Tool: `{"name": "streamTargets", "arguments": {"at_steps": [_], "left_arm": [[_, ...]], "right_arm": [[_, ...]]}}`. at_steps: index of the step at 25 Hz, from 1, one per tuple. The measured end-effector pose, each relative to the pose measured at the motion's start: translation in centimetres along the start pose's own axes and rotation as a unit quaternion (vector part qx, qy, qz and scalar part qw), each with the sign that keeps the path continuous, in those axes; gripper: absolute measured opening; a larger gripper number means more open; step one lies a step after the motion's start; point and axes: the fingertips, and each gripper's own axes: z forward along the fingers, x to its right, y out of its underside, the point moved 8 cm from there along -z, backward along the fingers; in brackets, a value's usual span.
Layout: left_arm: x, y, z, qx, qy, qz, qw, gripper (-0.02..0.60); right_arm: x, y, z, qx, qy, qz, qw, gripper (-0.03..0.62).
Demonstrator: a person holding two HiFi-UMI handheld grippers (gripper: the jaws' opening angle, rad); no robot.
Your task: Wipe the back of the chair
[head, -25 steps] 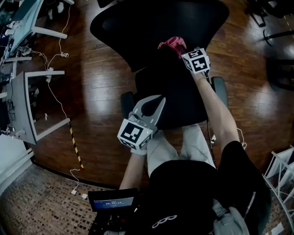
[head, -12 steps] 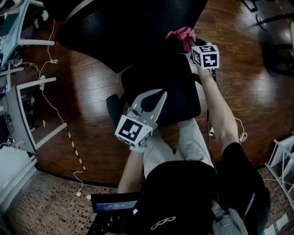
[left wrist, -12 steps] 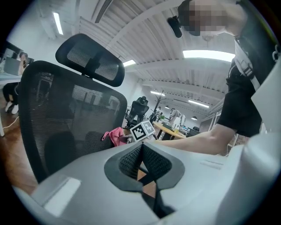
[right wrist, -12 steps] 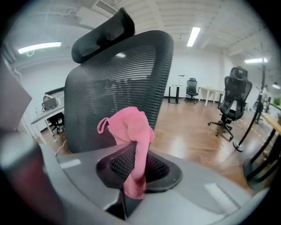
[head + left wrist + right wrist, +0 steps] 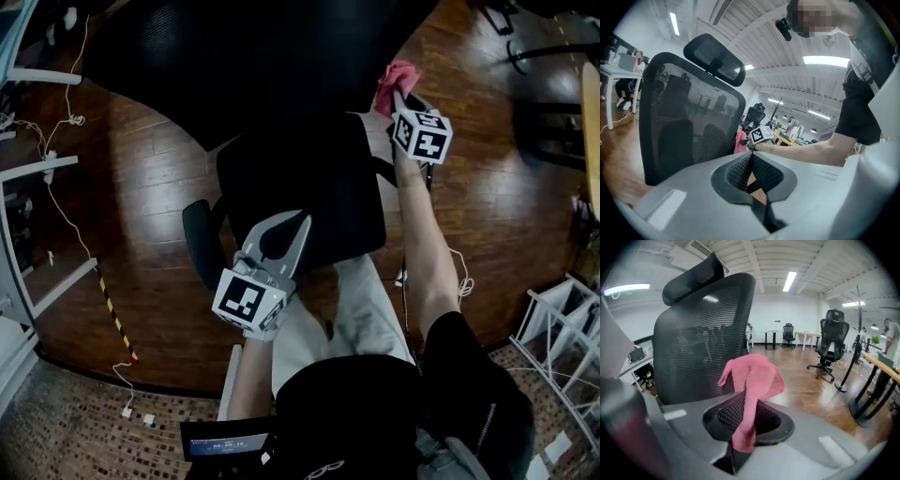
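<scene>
Your right gripper [image 5: 745, 414] is pinching the cloth [image 5: 753, 375] right by the chair back [image 5: 701, 341]. Your left gripper [image 5: 751, 163] is closed on nothing, over the seat [image 5: 314, 173].

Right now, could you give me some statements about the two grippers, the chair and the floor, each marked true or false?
1. The right gripper holds a pink cloth. True.
2. The left gripper also grips a cloth. False: its jaws are together on nothing.
3. The chair back is black mesh with a headrest above it. True.
4. The floor under it is carpet. False: it is dark wood boards.
</scene>
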Motion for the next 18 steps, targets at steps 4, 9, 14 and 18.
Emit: {"name": "streamTargets", "arguments": {"at_steps": [4, 9, 14, 18], "left_arm": [[-1.4, 1.7, -0.3, 0.022, -0.02, -0.023, 0.9993, -0.009], [-3.2, 2.4, -2.3, 0.043, -0.031, -0.032, 0.9981, -0.009], [-5.2, 3.3, -4.1, 0.067, -0.048, -0.048, 0.9954, -0.009], [-6.1, 3.6, -5.2, 0.081, -0.049, -0.051, 0.9943, -0.009]], "right_arm": [[-4.2, -0.2, 0.8, 0.003, 0.009, -0.059, 0.998, 0.041], [-9.7, 0.6, 1.1, 0.004, -0.019, -0.076, 0.997, 0.041], [-16.3, 0.3, 1.8, 0.001, -0.049, -0.091, 0.995, 0.041], [-20.4, 0.1, 1.9, 0.009, -0.072, -0.111, 0.991, 0.041]]}}
